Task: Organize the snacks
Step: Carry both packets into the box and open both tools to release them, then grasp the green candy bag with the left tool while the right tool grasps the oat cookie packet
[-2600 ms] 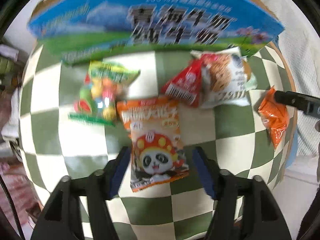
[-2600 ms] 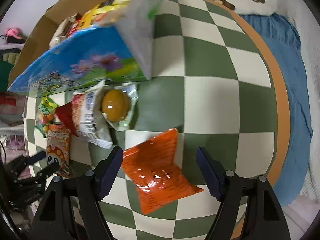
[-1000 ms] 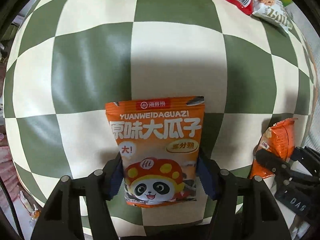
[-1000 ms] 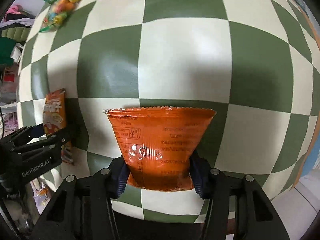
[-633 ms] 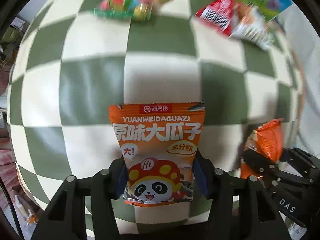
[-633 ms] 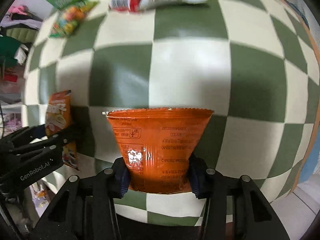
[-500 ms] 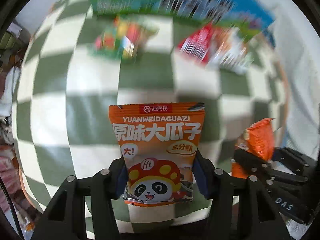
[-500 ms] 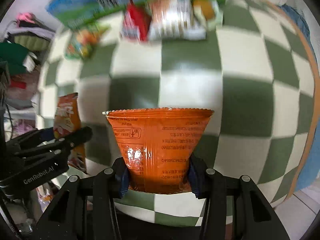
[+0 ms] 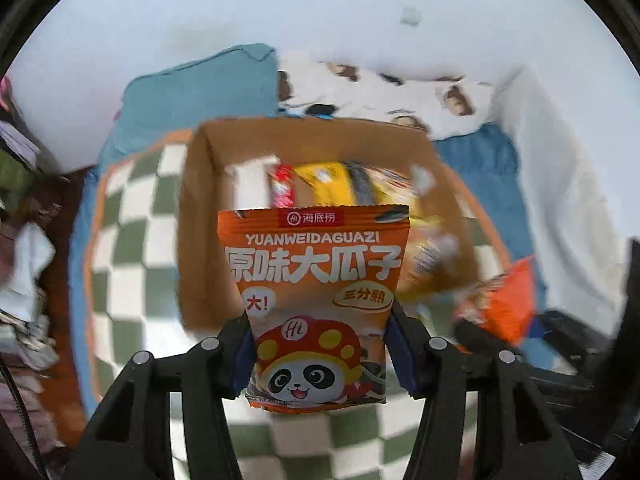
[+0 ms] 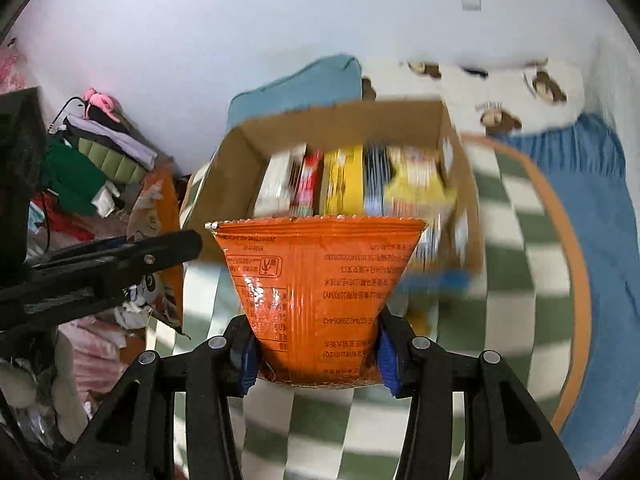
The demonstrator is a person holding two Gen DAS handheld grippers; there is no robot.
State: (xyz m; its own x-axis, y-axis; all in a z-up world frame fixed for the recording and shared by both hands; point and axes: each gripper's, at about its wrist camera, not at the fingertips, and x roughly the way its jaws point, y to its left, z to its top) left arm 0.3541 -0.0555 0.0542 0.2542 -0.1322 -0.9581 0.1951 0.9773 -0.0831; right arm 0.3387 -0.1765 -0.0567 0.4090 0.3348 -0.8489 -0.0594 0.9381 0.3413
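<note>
My left gripper (image 9: 320, 350) is shut on an orange panda seed packet (image 9: 316, 280), held upright in the air in front of an open cardboard box (image 9: 200, 220) that holds several snack packs. My right gripper (image 10: 316, 354) is shut on a plain orange foil packet (image 10: 316, 276), also lifted before the same box (image 10: 240, 184). The foil packet shows at the right of the left wrist view (image 9: 508, 300). The panda packet shows at the left of the right wrist view (image 10: 160, 232).
The box stands on a round green-and-cream checkered table (image 10: 532, 240) with an orange rim. Behind are a blue cushion (image 9: 200, 92), a bear-print blanket (image 9: 380, 88) and a white wall. Piled clothes (image 10: 92, 152) lie at the left.
Both grippers have risen from the table with their packets and tilted up, so the open box now faces them. The loose snacks on the table have left the view.
</note>
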